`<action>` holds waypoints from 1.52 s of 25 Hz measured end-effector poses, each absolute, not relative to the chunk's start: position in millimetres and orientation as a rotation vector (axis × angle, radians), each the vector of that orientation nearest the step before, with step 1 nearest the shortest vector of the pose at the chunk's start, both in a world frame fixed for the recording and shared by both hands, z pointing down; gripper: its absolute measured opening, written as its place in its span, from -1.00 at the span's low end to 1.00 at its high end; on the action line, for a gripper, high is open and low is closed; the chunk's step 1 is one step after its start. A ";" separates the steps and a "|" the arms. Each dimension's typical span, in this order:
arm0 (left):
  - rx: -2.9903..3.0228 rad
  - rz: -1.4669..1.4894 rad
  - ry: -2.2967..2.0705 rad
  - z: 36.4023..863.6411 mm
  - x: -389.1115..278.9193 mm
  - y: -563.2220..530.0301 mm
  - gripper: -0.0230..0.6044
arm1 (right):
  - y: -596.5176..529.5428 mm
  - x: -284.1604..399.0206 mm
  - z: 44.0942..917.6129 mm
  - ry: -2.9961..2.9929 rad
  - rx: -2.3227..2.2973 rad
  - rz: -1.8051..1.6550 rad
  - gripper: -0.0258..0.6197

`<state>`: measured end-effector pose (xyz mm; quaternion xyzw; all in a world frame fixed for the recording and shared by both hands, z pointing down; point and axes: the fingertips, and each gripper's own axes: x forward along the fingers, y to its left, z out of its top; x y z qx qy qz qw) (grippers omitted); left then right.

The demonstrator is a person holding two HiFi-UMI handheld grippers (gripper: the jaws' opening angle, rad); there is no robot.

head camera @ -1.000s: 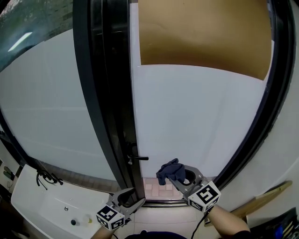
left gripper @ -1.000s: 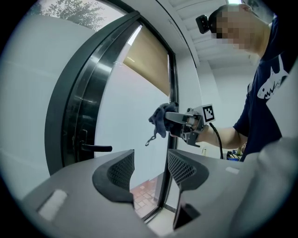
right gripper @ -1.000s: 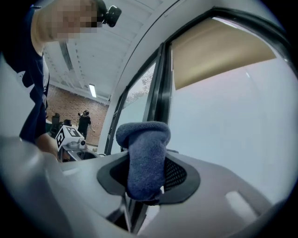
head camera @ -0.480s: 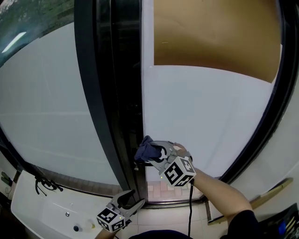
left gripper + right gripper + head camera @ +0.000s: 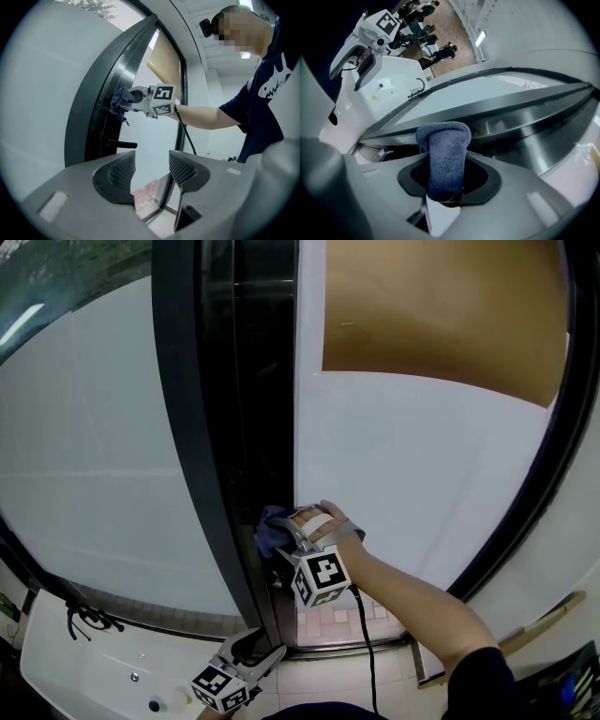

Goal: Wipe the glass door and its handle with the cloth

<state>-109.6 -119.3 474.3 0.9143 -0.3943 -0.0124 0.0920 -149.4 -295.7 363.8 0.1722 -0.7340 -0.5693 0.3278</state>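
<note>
One cloth pinched in right claw, at door frame; left claw apart, empty.

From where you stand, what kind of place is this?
Probably a washroom entrance: a frosted glass door in a dark frame, a white washbasin beside it, and tiled floor beyond.

White basin, brown panel, wooden stick, reddish paving tiles
</note>
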 end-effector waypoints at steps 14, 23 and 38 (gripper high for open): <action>2.744 -0.023 -1.093 476.2 -90.9 -124.7 -0.22 | -324.4 -76.9 373.6 -1.774 0.588 -1.441 -0.51; 2.774 -0.006 -1.029 476.3 -66.2 -126.7 -0.22 | -342.8 18.5 368.3 -1.718 0.725 -1.360 -0.51; 2.798 0.011 -0.983 472.5 -49.5 -127.9 -0.22 | -366.7 210.0 369.3 -1.583 1.022 -1.077 -0.51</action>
